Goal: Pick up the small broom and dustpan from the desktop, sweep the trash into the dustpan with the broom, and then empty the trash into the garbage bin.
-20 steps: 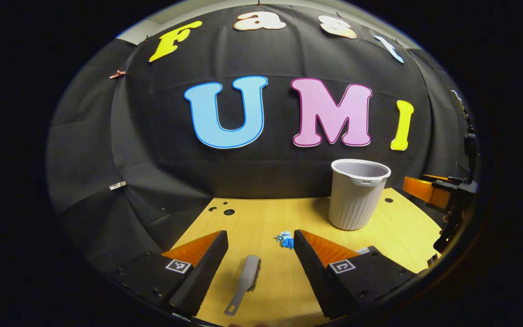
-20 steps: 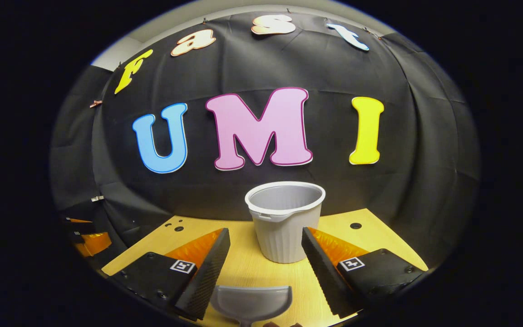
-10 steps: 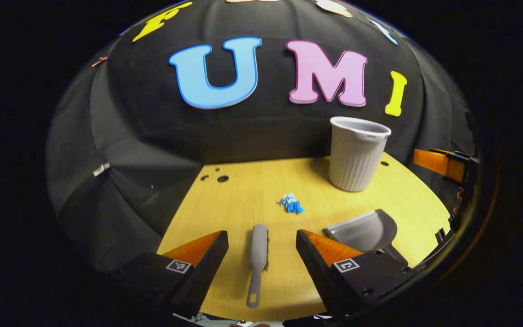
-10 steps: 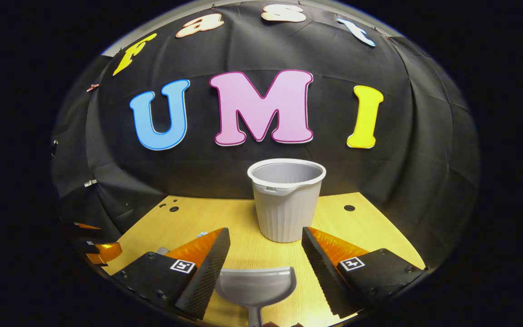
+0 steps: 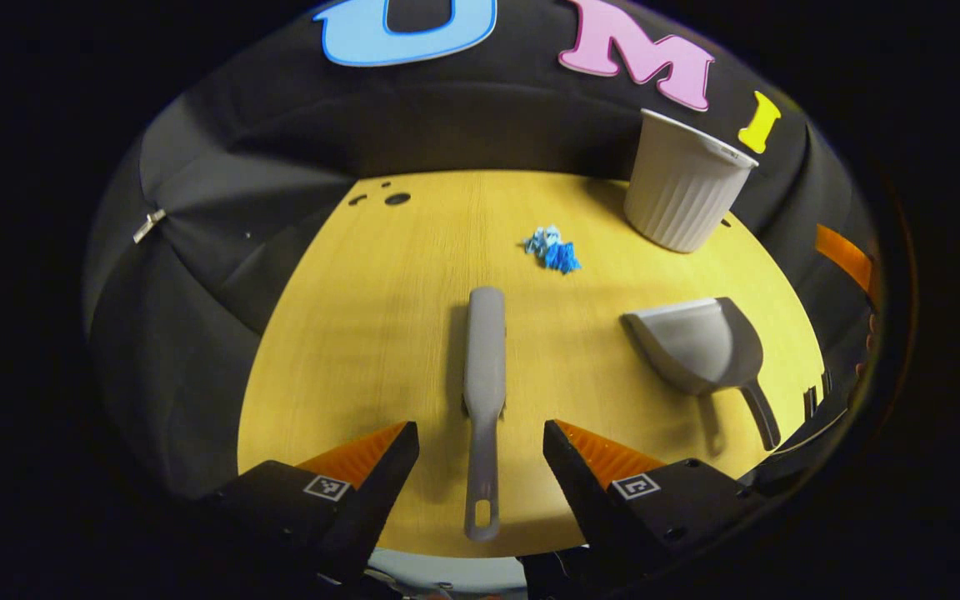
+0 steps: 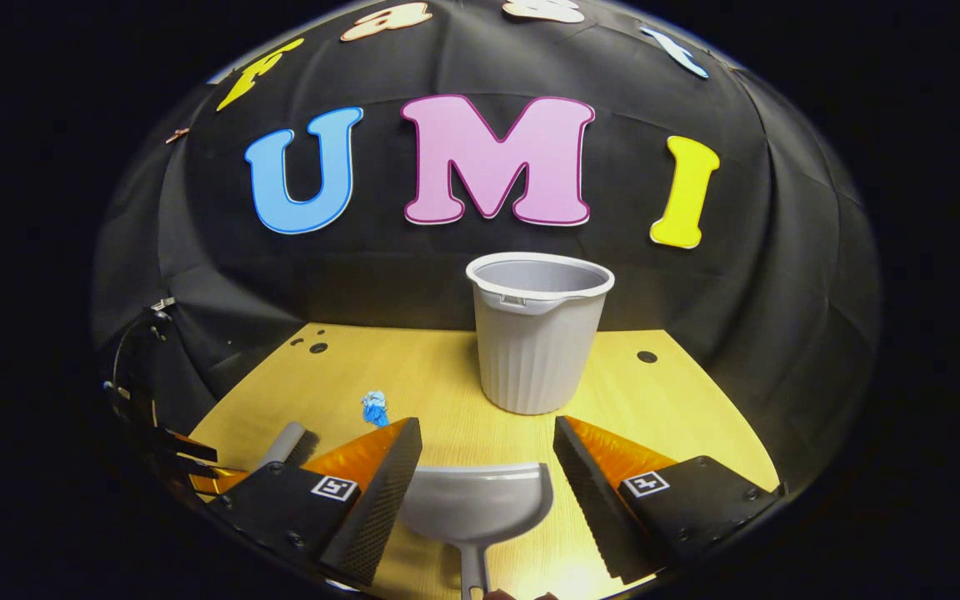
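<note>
1. The left gripper (image 5: 481,433) is hovering with jaws apart at the bottom of the left gripper view. The broom (image 5: 484,392), a slim grey plastic stick with a hang-hole in its handle, is lying between the fingers without touching them.
2. The dustpan (image 5: 701,346), smooth grey and scoop-shaped, is lying right of centre on the wood-grain desk (image 5: 380,333). The ribbed grey bin (image 5: 684,187) is standing at upper right, and crumpled blue trash (image 5: 553,248) is lying above the broom's head.
3. In the right gripper view, the right gripper (image 6: 488,454) is holding its jaws wide over the dustpan (image 6: 480,504), with the bin (image 6: 538,333) upright at centre.
4. Compared with a second ago, the left view has tipped downward, so the whole broom is now showing; the dustpan is sitting higher between the right fingers.
</note>
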Motion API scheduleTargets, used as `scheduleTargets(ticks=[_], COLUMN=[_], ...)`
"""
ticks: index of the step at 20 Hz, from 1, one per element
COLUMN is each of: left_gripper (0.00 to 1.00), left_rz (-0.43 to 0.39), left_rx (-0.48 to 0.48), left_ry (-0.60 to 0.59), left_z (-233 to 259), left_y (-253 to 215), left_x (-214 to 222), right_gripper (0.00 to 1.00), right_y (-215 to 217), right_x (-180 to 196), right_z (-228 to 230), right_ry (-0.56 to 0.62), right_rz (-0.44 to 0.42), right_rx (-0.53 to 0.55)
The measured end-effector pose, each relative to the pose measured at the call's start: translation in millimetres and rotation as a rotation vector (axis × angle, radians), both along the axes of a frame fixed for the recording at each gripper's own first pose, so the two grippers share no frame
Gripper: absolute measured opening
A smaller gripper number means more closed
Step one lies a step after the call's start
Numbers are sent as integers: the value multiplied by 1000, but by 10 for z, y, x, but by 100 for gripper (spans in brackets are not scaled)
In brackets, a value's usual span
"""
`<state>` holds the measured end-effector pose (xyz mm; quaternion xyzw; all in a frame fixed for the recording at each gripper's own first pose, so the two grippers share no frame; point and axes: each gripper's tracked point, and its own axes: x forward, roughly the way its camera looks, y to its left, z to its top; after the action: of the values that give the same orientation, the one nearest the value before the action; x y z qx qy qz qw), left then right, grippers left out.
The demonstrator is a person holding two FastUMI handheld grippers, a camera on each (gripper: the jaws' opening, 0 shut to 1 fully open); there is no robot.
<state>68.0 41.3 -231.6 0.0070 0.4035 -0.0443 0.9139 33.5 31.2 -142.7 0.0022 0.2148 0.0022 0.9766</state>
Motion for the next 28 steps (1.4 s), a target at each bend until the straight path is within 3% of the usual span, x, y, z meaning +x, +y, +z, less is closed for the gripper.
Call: scheduleTargets(ticks=[5, 11, 18, 24, 25, 28], left_gripper=[98, 97, 89, 59, 59, 34], left_rz=[-13, -60, -43, -13, -14, 1], left_rx=[-7, 57, 90, 54, 54, 46], left_ry=[150, 295, 358, 368, 370, 348], left_z=[-336, -599, -742, -773, -783, -768], left_y=[7, -20, -92, -157, -158, -156], left_x=[77, 233, 433, 483, 486, 506], right_gripper=[99, 99, 99, 99, 99, 99], right_y=[-11, -92, -80, -28, -8, 73], right_x=[-30, -175, -299, -480, -503, -571], right_z=[-243, -544, -827, -1131, -1153, -1210], right_ry=[67, 170, 298, 460, 480, 551], right_rz=[-8, -46, -23, -1, 3, 18], right_rx=[21, 69, 102, 108, 118, 155])
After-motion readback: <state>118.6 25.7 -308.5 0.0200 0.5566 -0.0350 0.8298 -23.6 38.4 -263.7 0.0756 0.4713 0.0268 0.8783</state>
